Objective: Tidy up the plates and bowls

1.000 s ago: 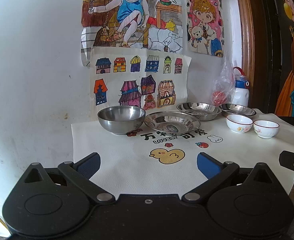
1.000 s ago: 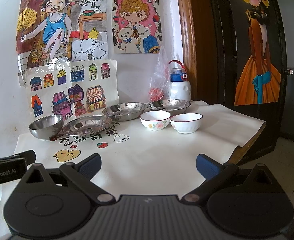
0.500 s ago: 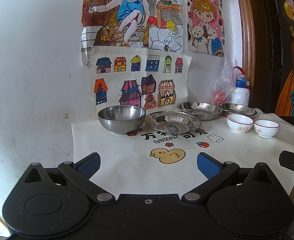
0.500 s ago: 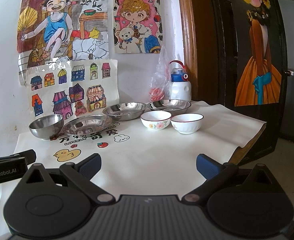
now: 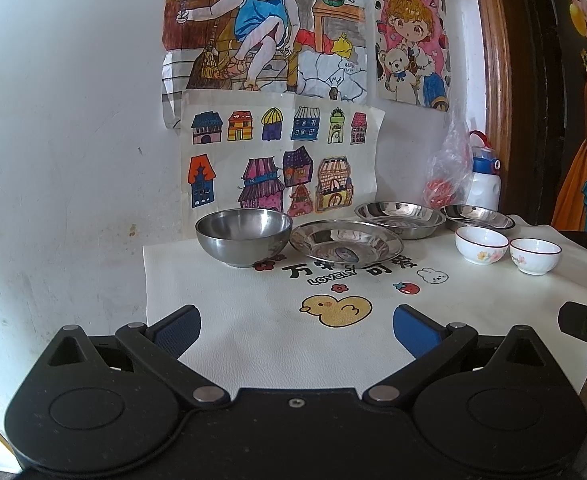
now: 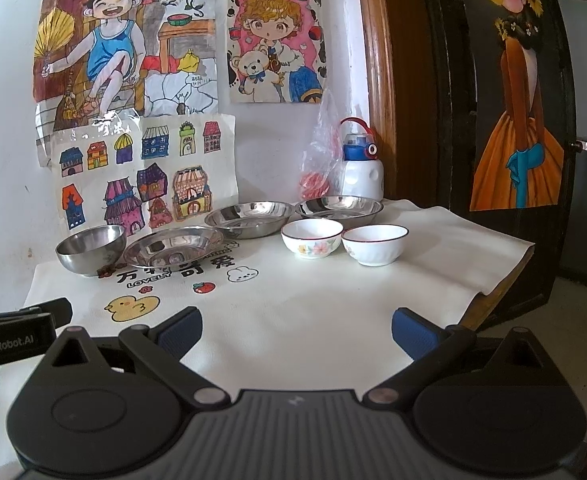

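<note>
A steel bowl (image 5: 243,236) (image 6: 90,249) stands at the back left of the white table mat. To its right lie three steel plates: one (image 5: 345,242) (image 6: 173,246), a second (image 5: 399,218) (image 6: 251,218) and a third (image 5: 476,216) (image 6: 339,207). Two white ceramic bowls with red rims stand in front of them, one flowered (image 5: 481,245) (image 6: 311,238), one plain (image 5: 534,255) (image 6: 374,244). My left gripper (image 5: 296,326) is open and empty over the mat's front left. My right gripper (image 6: 296,326) is open and empty over the mat's front middle.
A white water bottle (image 6: 361,170) and a plastic bag (image 6: 317,160) stand at the back by the wall. Drawings hang on the wall behind the dishes. A wooden door frame (image 6: 385,80) borders the table on the right. The mat's right edge (image 6: 505,272) hangs over the table.
</note>
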The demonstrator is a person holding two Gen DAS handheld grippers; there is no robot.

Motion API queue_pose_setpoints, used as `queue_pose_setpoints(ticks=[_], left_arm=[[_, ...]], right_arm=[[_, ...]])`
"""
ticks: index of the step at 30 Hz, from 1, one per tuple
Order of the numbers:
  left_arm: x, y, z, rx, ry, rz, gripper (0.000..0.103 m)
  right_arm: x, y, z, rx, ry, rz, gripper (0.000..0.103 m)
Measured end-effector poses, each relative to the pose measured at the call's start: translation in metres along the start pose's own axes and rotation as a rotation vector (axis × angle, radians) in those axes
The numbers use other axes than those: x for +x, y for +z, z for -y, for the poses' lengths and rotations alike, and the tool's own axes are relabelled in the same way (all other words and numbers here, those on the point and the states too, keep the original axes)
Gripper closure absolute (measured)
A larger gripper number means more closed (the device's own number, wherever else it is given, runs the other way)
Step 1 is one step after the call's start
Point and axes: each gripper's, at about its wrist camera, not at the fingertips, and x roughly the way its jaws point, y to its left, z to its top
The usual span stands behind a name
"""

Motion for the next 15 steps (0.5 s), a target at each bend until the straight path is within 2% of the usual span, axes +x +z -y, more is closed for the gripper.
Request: queue_pose_setpoints(ticks=[11, 15], left_arm=[[0.023, 0.004, 0.008, 0.030, 0.003, -0.053, 0.001], [0.036, 0.009, 0.012, 0.040, -0.006, -0.069, 0.001]], right_arm=[[0.027, 0.003, 0.008, -0.012, 0.006, -0.036, 0.000], [0.048, 0.013, 0.016, -0.029, 0.046, -0.061, 0.000]])
